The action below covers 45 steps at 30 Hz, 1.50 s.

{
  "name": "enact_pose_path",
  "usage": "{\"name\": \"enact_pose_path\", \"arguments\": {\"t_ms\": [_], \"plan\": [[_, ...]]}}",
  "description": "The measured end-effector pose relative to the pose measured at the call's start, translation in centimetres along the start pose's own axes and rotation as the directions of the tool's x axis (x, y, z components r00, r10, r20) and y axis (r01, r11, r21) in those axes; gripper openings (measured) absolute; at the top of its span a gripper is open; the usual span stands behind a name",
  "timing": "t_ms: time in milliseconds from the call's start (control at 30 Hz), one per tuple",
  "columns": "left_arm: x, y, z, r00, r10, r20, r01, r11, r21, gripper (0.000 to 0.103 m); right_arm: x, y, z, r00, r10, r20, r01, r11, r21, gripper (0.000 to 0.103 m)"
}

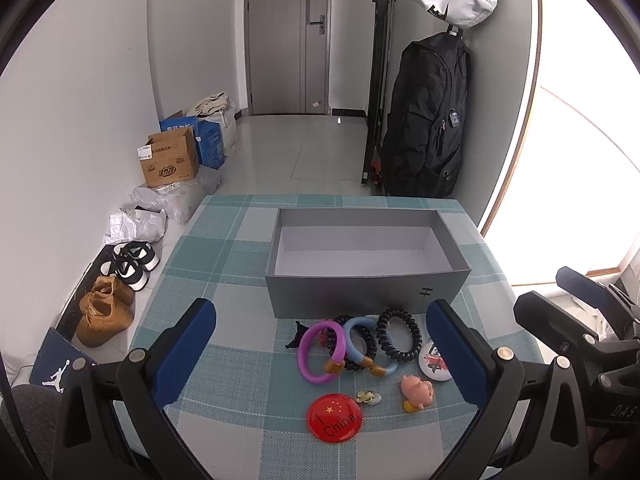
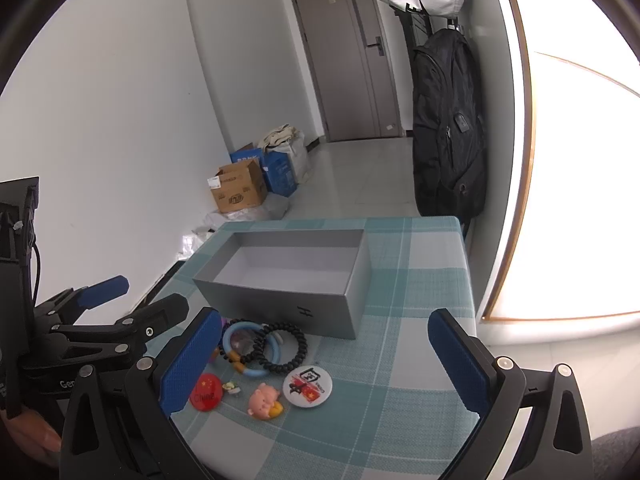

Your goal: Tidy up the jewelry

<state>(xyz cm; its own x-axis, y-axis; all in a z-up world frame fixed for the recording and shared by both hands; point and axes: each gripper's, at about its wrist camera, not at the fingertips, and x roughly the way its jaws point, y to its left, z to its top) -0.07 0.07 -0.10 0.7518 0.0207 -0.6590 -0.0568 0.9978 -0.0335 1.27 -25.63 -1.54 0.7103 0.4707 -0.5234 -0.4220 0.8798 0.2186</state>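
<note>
Left gripper [image 1: 320,354] jaws spread wide, nothing between the pads, hovering over the near part of the table [image 1: 224,236] with its teal-and-white check cloth.

Jewelry pile sits on the cloth just in front of the grey box [image 1: 368,292], left to right:
- black clip-like piece [image 1: 297,338], partly hidden behind the rings
- purple ring bracelet [image 1: 318,350] with a tan clasp
- black coil hair tie, overlapped by the light blue ring bracelet [image 1: 362,344]
- bigger black coil tie [image 1: 399,334], touching the box's front wall or just short of it, cannot tell
- white round badge [image 1: 434,360], partly behind the left gripper's right finger

Nearer row: red "China" badge [image 1: 334,418], small flower charm [image 1: 368,397], pink pig figure [image 1: 418,392]. All apart from each other, lying flat.

Box is open-topped, white inside, empty, with a small "H" mark on the front wall.

Right gripper [image 2: 326,364] also fully open and empty. Seen from its camera the pile sits toward its left finger, which covers part of the red badge; the box is ahead.

Off-table on the left: shoes [image 1: 106,312], cardboard boxes [image 1: 170,158], plastic bags on the floor. Black backpack [image 1: 430,116] hangs at the right wall.
</note>
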Motion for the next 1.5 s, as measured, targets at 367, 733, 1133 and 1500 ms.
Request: {"name": "enact_pose_path", "arguments": {"t_ms": [367, 733, 1133, 1500], "plan": [[0.0, -0.1, -0.1, 1.000, 0.001, 0.000, -0.001, 1.000, 0.001, 0.102, 0.0, -0.1, -0.1, 1.000, -0.004, 0.000, 0.004, 1.000, 0.003, 0.103], [0.2, -0.2, -0.3, 1.000, 0.003, -0.011, -0.003, 1.000, 0.001, 0.102, 0.0, -0.3, -0.1, 1.000, -0.011, -0.005, 0.011, 1.000, 0.007, 0.103], [2.0, 1.0, -1.0, 0.972, -0.061, -0.228, 0.056, 0.998, -0.028, 0.102, 0.7, -0.8, -0.1, 0.999, -0.029, -0.041, 0.031, 0.999, 0.035, 0.103], [3.4, 0.4, -4.3, 0.895, -0.080, -0.438, 0.097, 0.995, 0.018, 0.101, 2.1, -1.7, -0.2, 0.993, 0.023, -0.116, -0.012, 0.995, 0.096, 0.103]]}}
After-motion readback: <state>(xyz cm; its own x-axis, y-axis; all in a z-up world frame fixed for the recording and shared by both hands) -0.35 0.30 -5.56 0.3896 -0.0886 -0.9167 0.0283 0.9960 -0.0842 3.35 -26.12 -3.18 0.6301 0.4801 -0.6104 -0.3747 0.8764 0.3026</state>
